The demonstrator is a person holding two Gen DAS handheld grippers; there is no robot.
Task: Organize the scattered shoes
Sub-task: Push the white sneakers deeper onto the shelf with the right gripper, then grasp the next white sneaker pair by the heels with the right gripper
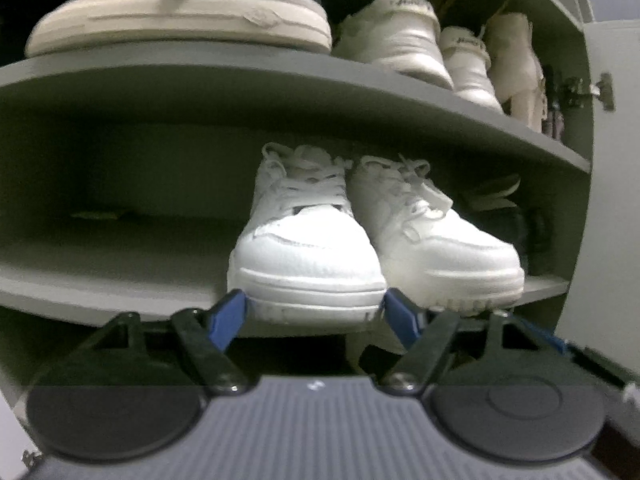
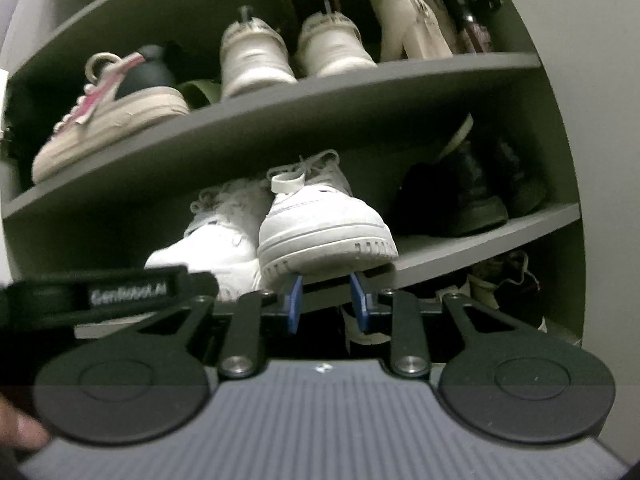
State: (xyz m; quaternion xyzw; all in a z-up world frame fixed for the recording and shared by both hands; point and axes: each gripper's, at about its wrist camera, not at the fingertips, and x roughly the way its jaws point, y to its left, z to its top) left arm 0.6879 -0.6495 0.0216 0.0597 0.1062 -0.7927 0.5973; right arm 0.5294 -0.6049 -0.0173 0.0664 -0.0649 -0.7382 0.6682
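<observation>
The left gripper [image 1: 310, 306] has its blue fingers [image 1: 226, 314] set against both sides of the toe of a white sneaker [image 1: 306, 248], pinching it at the sole, low in the centre of the left wrist view. That shoe sits on the front edge of the grey middle shelf [image 1: 100, 284], touching its white twin [image 1: 436, 236] on the right.

In the right wrist view, the right gripper [image 2: 325, 300] holds its blue fingers [image 2: 295, 300] close together under the overhanging sole of the twin sneaker [image 2: 326, 224]; whether they nip the sole or only sit beneath it I cannot tell. The other white sneaker [image 2: 212, 248] lies to the left, a dark shoe [image 2: 452, 196] to the right. On the upper shelf [image 2: 320, 92] stand a pink-laced sneaker [image 2: 108, 116] at left and cream sneakers [image 2: 256, 56] at centre.
</observation>
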